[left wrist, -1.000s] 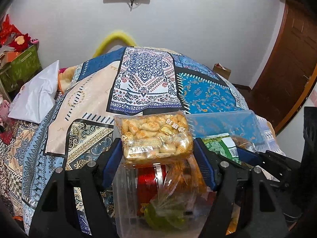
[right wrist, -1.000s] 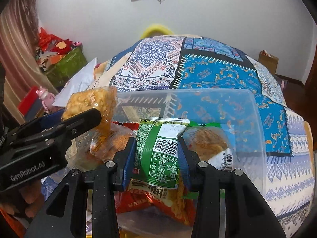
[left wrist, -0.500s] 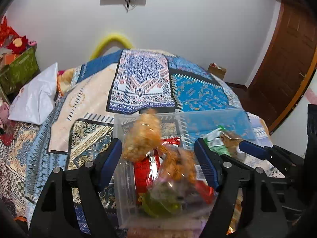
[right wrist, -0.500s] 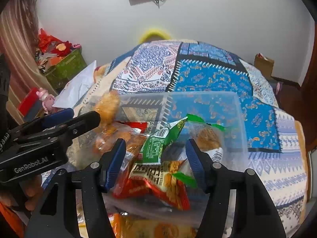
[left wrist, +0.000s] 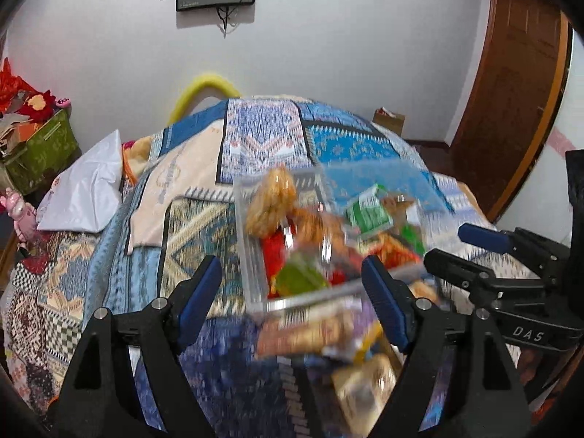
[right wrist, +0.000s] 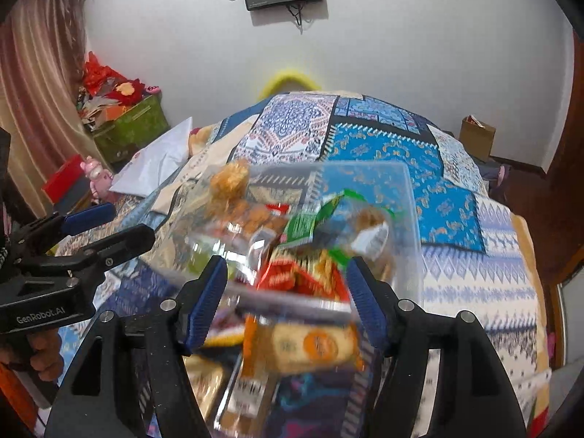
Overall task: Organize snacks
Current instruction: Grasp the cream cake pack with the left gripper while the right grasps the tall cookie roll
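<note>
Now, across the patchwork bed cover [right wrist: 368, 135], a clear plastic bin [right wrist: 408, 226] is seen resting on the bed, already loaded with packets. It is judged rigid but thin-walled and slick, so it would best be taken by a rim or pushed at a wall, not squeezed.

Inside it, a tall bag of golden puffs [left wrist: 272, 202] stands at the left end, with a green packet [left wrist: 368, 211] towards the right and red-orange wrappers [right wrist: 303, 273] in front. All are judged light, crinkly and crushable; a pinch on a sealed edge or across the flat body is favoured, lightly, so nothing inside is broken.

Nearer the cameras, loose packets lie on the bed outside the bin: a long biscuit pack [right wrist: 314, 346] and a blurred wrapper [left wrist: 310, 328]. These look next to be sorted, though blur hides their edges.

Left tongs [left wrist: 292, 292] are held wide apart, nothing between them. Right tongs [right wrist: 288, 295] are likewise spread and empty, poised above the loose packets.
</note>
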Tool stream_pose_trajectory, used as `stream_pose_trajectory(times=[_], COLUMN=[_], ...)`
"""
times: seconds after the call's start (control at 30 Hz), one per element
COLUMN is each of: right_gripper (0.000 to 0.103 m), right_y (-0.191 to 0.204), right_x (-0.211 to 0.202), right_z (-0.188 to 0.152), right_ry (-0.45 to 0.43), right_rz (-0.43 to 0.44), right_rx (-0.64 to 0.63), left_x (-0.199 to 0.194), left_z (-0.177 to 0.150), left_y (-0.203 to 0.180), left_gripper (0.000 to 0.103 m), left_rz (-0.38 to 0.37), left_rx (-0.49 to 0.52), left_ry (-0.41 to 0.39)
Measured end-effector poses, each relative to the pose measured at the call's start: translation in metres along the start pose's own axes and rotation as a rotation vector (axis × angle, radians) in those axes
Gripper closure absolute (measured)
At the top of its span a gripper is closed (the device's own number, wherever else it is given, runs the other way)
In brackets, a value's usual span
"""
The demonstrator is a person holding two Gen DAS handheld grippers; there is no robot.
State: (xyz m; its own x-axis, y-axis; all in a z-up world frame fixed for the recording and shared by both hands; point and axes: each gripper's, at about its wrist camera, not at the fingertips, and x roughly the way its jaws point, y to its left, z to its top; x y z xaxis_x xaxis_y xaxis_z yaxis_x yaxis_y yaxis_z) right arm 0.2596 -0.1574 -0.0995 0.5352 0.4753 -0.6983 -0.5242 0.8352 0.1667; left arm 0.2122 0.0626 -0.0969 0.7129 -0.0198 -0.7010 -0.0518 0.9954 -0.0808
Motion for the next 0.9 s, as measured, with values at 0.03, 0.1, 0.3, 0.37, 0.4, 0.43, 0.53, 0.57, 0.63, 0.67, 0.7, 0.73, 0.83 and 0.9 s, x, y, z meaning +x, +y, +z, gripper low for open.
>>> stream_pose_trajectory(times=[0.03, 0.1, 0.3, 0.37, 0.4, 0.43, 0.53, 0.57, 0.63, 0.67, 0.7, 0.73, 0.83, 0.9], right_gripper=[0.038, 0.038, 0.038, 0.038, 0.038, 0.038, 0.038, 0.038, 0.038, 0.038, 0.038, 0.038, 0.047, 0.065], right_y=[0.002, 0.004, 0.009, 0.009, 0.009, 0.008, 0.005, 0.005, 0.005, 0.006, 0.006, 0.006, 0.003, 0.005], right_x=[-0.002, -0.005, 0.007, 0.015, 0.016, 0.020, 0.030, 0.029, 0.034, 0.036, 0.040, 0.043, 0.048, 0.046], right_z=[-0.006, -0.017, -0.057, -0.066, -0.070, -0.073, -0.079, -0.082, -0.081, -0.081, -0.080, -0.080, -0.081, -0.083], right_ry=[0.007, 0.020, 0.124, 0.153, 0.162, 0.174, 0.194, 0.196, 0.207, 0.213, 0.221, 0.232, 0.244, 0.252], right_rz=[-0.003, -0.008, 0.013, -0.001, -0.002, -0.005, -0.007, -0.001, 0.012, 0.015, 0.023, 0.035, 0.076, 0.118], right_rx=[-0.006, -0.008, -0.001, -0.009, -0.007, -0.001, 0.007, 0.011, 0.014, 0.011, 0.013, 0.020, 0.042, 0.042], left_x=[-0.002, -0.004, -0.002, -0.001, 0.000, 0.001, 0.003, 0.003, 0.005, 0.006, 0.008, 0.008, 0.011, 0.013], left_z=[-0.006, -0.018, -0.054, -0.062, -0.066, -0.068, -0.074, -0.076, -0.078, -0.079, -0.080, -0.080, -0.083, -0.084], left_y=[0.000, 0.000, -0.001, -0.002, -0.003, -0.003, -0.005, -0.006, -0.008, -0.009, -0.010, -0.010, -0.011, -0.012], left_gripper=[0.024, 0.024, 0.024, 0.024, 0.024, 0.024, 0.024, 0.024, 0.024, 0.024, 0.024, 0.024, 0.024, 0.024], left_rz=[-0.003, -0.009, -0.024, -0.027, -0.030, -0.033, -0.045, -0.050, -0.054, -0.052, -0.050, -0.049, -0.061, -0.065], left_rx=[-0.002, -0.004, -0.007, -0.007, -0.004, -0.002, -0.008, -0.009, -0.007, -0.004, -0.002, -0.003, -0.016, -0.018], left_ry=[0.009, 0.026, 0.092, 0.110, 0.119, 0.125, 0.135, 0.138, 0.142, 0.144, 0.147, 0.149, 0.162, 0.169])
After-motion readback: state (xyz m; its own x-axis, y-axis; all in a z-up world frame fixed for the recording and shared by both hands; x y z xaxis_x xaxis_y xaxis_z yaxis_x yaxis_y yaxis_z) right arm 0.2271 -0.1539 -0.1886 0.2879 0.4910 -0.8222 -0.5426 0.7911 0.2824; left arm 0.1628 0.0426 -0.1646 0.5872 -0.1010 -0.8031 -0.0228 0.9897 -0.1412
